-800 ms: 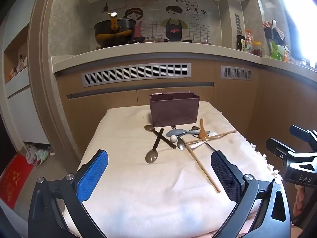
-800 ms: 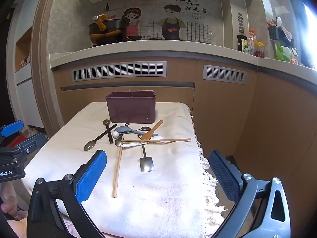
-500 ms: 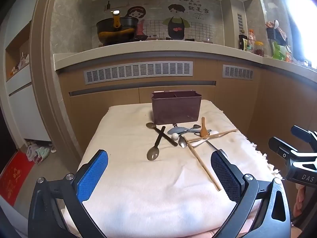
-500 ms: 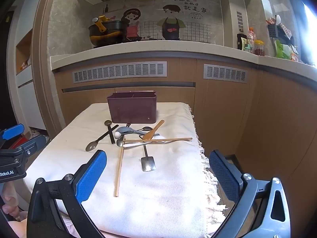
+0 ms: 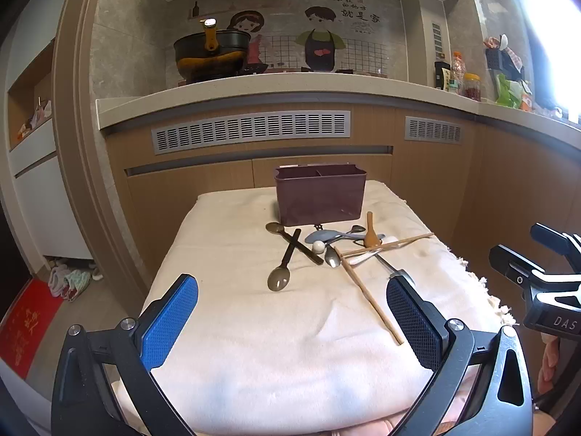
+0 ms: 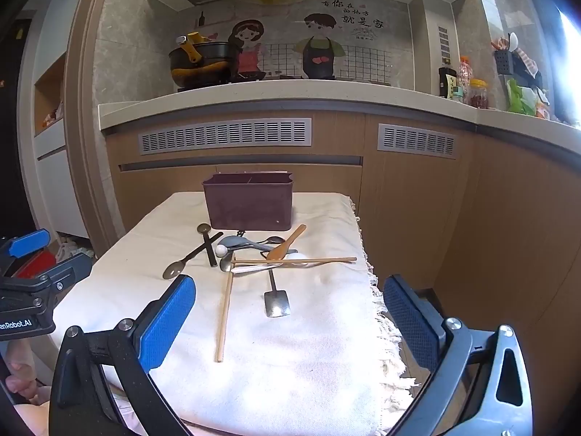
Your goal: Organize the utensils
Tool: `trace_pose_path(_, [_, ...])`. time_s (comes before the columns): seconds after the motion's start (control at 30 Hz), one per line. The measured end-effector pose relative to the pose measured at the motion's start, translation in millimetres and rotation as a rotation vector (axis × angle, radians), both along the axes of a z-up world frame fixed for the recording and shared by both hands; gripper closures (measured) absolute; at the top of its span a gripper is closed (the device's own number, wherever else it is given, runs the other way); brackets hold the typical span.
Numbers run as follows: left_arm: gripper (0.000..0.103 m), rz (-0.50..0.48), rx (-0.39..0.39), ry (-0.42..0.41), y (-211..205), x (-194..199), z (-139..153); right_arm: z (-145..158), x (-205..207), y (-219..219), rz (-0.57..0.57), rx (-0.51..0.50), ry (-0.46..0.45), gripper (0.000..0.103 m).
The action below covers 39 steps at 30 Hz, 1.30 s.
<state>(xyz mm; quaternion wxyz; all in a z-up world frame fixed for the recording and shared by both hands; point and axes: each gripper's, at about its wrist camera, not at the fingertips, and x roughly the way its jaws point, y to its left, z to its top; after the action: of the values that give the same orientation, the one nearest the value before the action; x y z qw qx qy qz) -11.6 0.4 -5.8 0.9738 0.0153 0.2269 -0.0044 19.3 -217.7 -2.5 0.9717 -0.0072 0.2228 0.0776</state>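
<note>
A dark maroon divided holder [image 5: 320, 196] [image 6: 248, 202] stands at the far end of a cream cloth [image 5: 290, 345]. In front of it lies a loose pile of utensils: black-handled spoons [image 5: 279, 279] [image 6: 174, 269], a grey spoon [image 5: 321, 235], a wooden spoon [image 5: 371, 233] [image 6: 285, 247], two crossed wooden chopsticks [image 5: 374, 301] [image 6: 224, 312] and a small metal spatula [image 6: 276, 303]. My left gripper [image 5: 292, 292] hangs open over the cloth's near end, well short of the pile. My right gripper [image 6: 288, 296] is open too, nothing between its fingers, at the near right edge.
The cloth covers a low table [image 6: 326, 381] with a fringed right edge [image 6: 381, 312]. Behind stands a wood-panelled counter [image 5: 290, 87] with vents, a black pot [image 5: 212, 52] and jars [image 5: 470, 87]. A red mat [image 5: 18, 330] and rags lie on the floor at left.
Both grippers have tilted or shifted slightly, so the table and holder sit a little lower in view. The utensils have not moved and both grippers stay open.
</note>
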Motion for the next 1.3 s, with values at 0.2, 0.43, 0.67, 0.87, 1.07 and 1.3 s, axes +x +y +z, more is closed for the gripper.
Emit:
trace_pose_path(0.2, [0.0, 0.0, 0.001, 0.004, -1.0, -0.8, -0.6, -1.8, 0.7, -0.5, 0.001, 0.001, 0.0, 0.0])
trace_pose_path(0.43, [0.0, -0.002, 0.002, 0.009, -2.2, -0.3, -0.9, -2.8, 2.3, -1.2, -0.006, 0.002, 0.003, 0.0])
trace_pose_path(0.67, [0.0, -0.002, 0.002, 0.011, -3.0, -1.3, -3.2, -4.2, 2.4, -1.1, -0.005, 0.007, 0.01, 0.0])
trace_pose_path(0.87, [0.0, -0.002, 0.002, 0.012, -2.7, -0.9, -2.5, -4.2, 2.2, -0.8, -0.006, 0.007, 0.01, 0.0])
trace_pose_path(1.07, [0.0, -0.002, 0.002, 0.014, -3.0, -0.1, -2.9, -4.2, 1.9, 0.0, -0.007, 0.005, 0.01, 0.0])
trace_pose_path(1.3, [0.0, -0.005, 0.001, 0.016, -3.8, -1.2, -5.2, -3.6, 1.1, -0.3, -0.004, 0.004, 0.011, 0.0])
